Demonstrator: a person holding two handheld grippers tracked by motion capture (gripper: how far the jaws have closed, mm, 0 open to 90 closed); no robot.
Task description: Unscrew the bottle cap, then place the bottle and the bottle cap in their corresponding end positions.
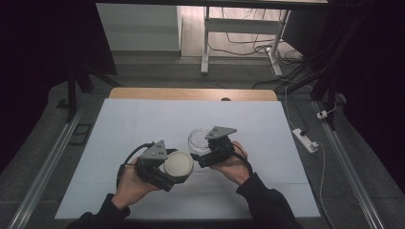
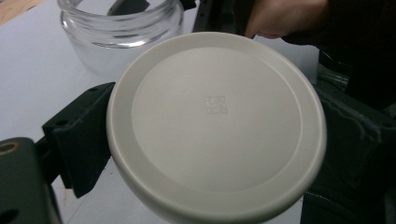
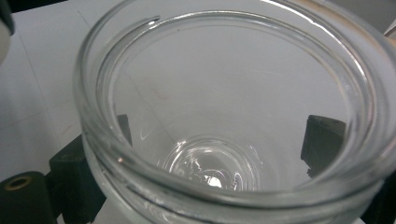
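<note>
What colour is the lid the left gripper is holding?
Off-white lid, plain, with a small embossed square; clearest in the left gripper view.

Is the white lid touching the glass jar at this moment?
Apart. The left gripper view shows the white lid held between the black jaws with bare table showing between its edge and the glass jar behind it.

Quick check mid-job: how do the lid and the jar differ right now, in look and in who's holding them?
The lid is opaque off-white; the jar is clear glass. The lid is a flat disc; the jar is a deep, open, empty vessel. The lid sits clamped in the left tool, off the jar; the jar sits between the right tool's jaws. Both are round.
</note>
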